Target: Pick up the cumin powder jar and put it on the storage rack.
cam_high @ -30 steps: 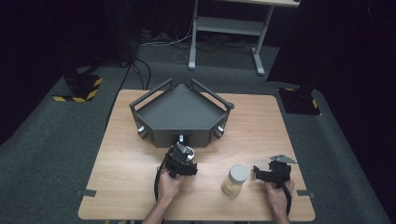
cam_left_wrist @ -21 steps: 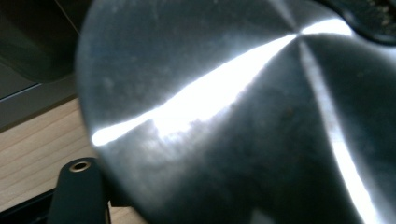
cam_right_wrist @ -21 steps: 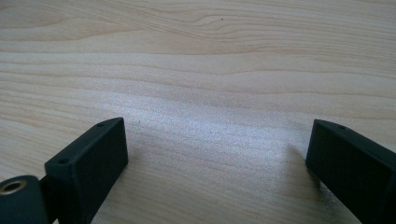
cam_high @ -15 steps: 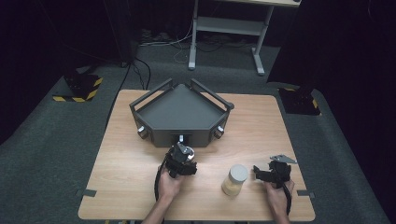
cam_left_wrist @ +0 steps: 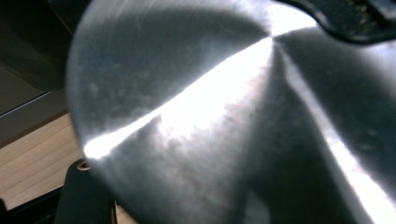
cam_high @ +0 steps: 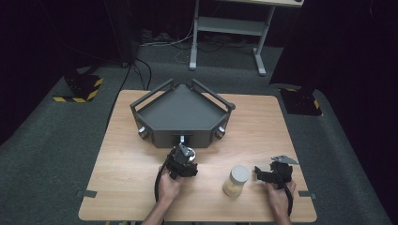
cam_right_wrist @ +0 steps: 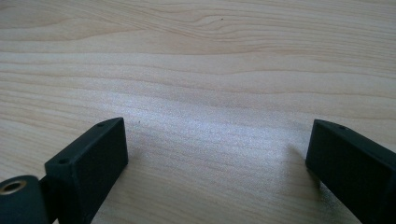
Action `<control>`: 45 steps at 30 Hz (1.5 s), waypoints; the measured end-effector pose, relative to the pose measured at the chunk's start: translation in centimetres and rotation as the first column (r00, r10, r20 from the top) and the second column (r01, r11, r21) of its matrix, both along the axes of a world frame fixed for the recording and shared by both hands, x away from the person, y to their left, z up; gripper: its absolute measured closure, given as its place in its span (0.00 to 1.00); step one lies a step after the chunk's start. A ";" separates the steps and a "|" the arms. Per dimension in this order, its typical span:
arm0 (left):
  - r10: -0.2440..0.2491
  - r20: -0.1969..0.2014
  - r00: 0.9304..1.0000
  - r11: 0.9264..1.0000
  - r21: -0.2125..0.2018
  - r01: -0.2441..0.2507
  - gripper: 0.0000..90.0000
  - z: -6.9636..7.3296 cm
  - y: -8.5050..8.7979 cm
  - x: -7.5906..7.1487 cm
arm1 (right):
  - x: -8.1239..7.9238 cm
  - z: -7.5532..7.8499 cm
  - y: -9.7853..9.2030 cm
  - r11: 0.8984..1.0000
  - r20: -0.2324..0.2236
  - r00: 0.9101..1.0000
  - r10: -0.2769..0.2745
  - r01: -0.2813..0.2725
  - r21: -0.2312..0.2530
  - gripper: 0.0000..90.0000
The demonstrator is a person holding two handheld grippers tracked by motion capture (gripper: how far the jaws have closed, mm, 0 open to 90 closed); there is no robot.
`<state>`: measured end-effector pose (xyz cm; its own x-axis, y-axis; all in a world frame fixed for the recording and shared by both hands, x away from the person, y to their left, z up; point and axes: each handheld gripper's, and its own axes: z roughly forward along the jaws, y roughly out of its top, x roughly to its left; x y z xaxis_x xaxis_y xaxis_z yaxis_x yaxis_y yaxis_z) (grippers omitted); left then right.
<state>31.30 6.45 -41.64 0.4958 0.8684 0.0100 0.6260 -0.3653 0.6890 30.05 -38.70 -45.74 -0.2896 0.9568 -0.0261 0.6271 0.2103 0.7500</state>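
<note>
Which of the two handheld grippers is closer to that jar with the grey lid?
The right. The right gripper sits just to the right of the jar, a short gap away, jaws open. The left gripper is farther off to the jar's left, by the dark tray.

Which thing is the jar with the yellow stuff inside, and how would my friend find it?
Start at the big dark three-cornered tray at the back of the wooden table. Come toward the person's side, to the spot between the left gripper and the right gripper, nearer the right one. There stands the jar: small, see-through, pale yellow inside with a grey lid, the only light-coloured thing among black tools.
</note>
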 end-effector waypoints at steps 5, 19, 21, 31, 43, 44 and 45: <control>-0.013 0.006 1.000 1.000 -0.011 0.013 0.35 0.4 0.3 -0.3 | 0.0 0.0 0.0 1.000 0.000 1.000 0.000 0.000 0.000 0.05; -0.081 -0.008 0.997 0.997 -0.013 0.081 0.35 3.0 1.7 -0.7 | 0.0 0.0 0.0 1.000 0.001 1.000 0.001 -0.001 0.000 0.06; -0.092 -0.008 0.996 0.996 -0.013 0.092 0.35 3.5 1.9 -0.7 | 0.0 0.0 0.0 1.000 0.001 1.000 0.001 -0.001 0.000 0.06; -0.150 -0.002 0.989 0.989 -0.014 0.150 0.35 6.2 2.9 -0.4 | 0.0 0.0 0.0 1.000 0.001 1.000 0.002 -0.002 0.001 0.06; -0.165 0.009 0.986 0.985 -0.054 0.165 0.35 9.5 5.0 1.0 | 0.0 0.0 -0.1 1.000 0.002 1.000 0.004 -0.004 0.001 0.06; -0.163 0.013 0.987 0.985 -0.053 0.164 0.35 9.7 5.1 1.0 | 0.0 0.0 -0.1 1.000 0.002 1.000 0.004 -0.004 0.001 0.06; -0.161 0.016 0.987 0.985 -0.052 0.162 0.35 10.0 5.2 1.2 | 0.0 0.0 -0.1 1.000 0.002 1.000 0.004 -0.004 0.001 0.06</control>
